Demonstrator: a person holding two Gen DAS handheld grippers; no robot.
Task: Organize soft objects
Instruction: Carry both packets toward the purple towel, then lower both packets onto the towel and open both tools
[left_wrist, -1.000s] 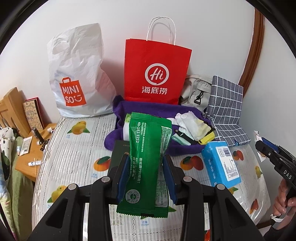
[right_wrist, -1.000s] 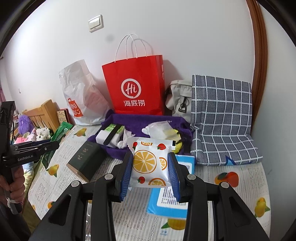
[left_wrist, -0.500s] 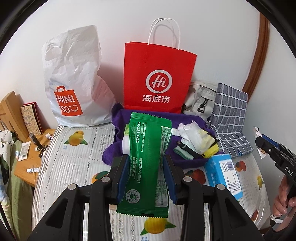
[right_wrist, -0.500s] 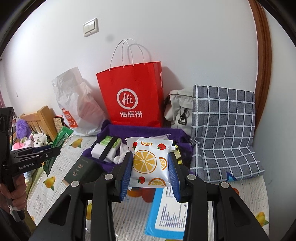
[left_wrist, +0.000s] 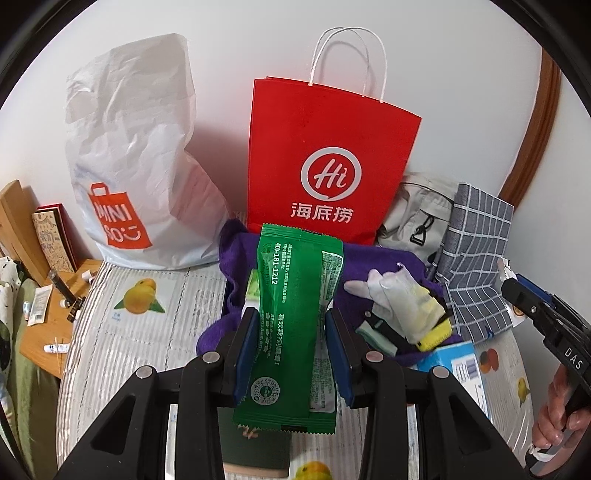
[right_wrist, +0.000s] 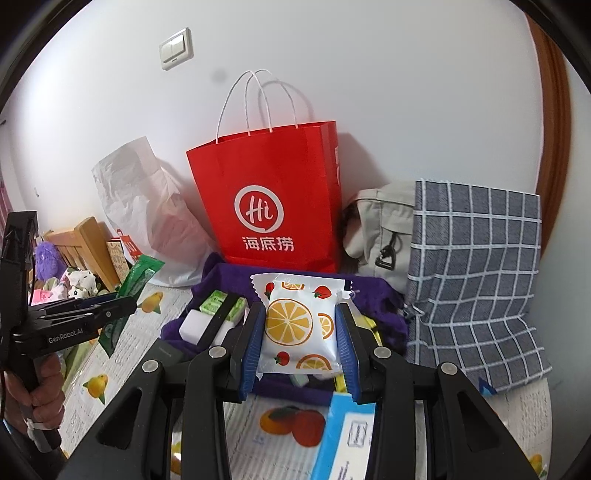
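Green foil packet (left_wrist: 295, 332): long, glossy, crinkled, serrated at both ends, white print on its face; clamped upright between the blue pads (left_wrist: 246, 350) of the left gripper (left_wrist: 291, 354), held above the bed and in front of the purple cloth (left_wrist: 373, 264).

Fruit-print packet (right_wrist: 300, 326): white, puffy, pillow-shaped plastic with orange slices and strawberries, crimped top edge; pinched between the blue-edged fingers (right_wrist: 345, 350) of the right gripper (right_wrist: 300, 349), raised over the purple cloth.

Purple cloth: soft, fuzzy, rumpled, spread at the foot of the bags, carrying small items, among them white and yellow fabric pieces (left_wrist: 410, 306) and green-and-white wrapped packs (right_wrist: 218, 314).

Red paper bag (left_wrist: 328, 173): stiff, flat-sided, upright against the wall, white twisted-cord handles, white circular "Hi" logo.

White plastic bag (left_wrist: 136, 166): thin, wrinkled, slumped, orange MINISO print, left of the red bag.

Grey checked fabric bag (right_wrist: 476, 280): woven, white grid lines, leaning against the wall at right.

Beige canvas bag (right_wrist: 380, 225): matte, black clip, between red bag and checked bag.

Blue box (left_wrist: 461, 365): rectangular card, barcode label, flat on the bed just beside the cloth.

Bed cover (left_wrist: 147, 325): ribbed, pale, fruit motifs.

Dark green box (left_wrist: 255, 446): matte, partly hidden beneath the left gripper.
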